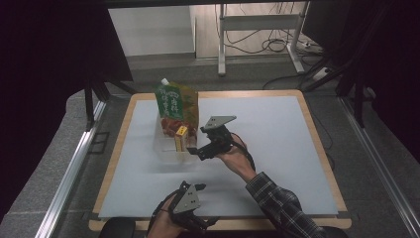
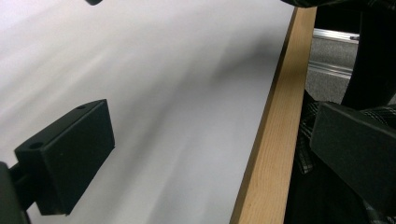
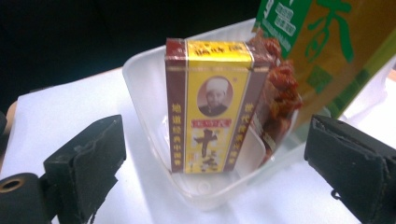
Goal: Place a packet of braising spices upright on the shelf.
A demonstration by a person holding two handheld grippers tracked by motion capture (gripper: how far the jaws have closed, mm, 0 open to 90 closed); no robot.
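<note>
A wooden table (image 1: 317, 144) fills the middle of the high view, its pale timber edge framing a light grey mat (image 1: 277, 148) that covers almost the whole top. On that mat, toward the far left part, sits a clear plastic tub (image 1: 168, 151), resting flat on the mat. Nothing else lies directly on the surface here; the rest of the mat is bare right across to the right edge. In the left gripper view the mat (image 2: 177, 93) runs up to the wooden border (image 2: 275, 140), flush against it. In the right gripper view the tub (image 3: 154, 116) stands on the same pale sheet (image 3: 70, 107).
</note>
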